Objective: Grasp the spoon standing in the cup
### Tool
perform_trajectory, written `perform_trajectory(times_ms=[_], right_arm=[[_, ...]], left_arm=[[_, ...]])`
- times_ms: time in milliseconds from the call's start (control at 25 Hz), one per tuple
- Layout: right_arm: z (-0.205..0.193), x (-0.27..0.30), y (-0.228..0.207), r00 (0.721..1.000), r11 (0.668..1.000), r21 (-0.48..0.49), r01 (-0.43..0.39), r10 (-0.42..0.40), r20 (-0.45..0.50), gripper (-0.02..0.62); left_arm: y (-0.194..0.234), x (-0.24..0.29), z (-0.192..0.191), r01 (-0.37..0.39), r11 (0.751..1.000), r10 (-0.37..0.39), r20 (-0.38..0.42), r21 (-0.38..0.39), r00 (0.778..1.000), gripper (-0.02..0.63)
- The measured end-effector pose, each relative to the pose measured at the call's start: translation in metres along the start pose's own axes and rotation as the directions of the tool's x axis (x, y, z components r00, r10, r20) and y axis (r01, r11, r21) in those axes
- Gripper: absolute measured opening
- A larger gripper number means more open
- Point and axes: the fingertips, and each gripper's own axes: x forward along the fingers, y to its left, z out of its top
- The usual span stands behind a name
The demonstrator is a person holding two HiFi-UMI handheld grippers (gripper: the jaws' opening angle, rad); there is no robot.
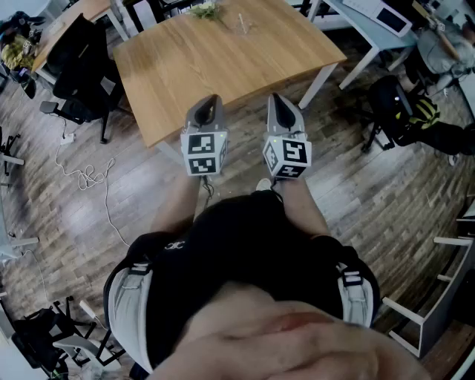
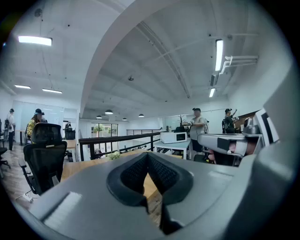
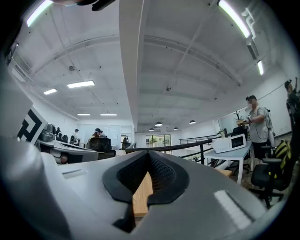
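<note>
Wooden table (image 1: 245, 63) ahead, left gripper (image 1: 213, 99) and right gripper (image 1: 276, 98) side by side over its near edge, both pinched closed on nothing, what looks like a clear cup (image 1: 241, 24) at the far end beside a plant (image 1: 205, 10), spoon too small to make out.
</note>
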Motion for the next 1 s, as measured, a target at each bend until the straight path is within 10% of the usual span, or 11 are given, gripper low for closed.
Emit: perform_trajectory(times_ms=[1000], right_arm=[[0.01,0.06,-0.092,0.999,0.998,0.044,-0.049,0.048,0.025,0.0]], left_arm=[[-0.049,0.109,0.035,-0.016,1.0,0.016,0.033,0.004,0.999,0.011]])
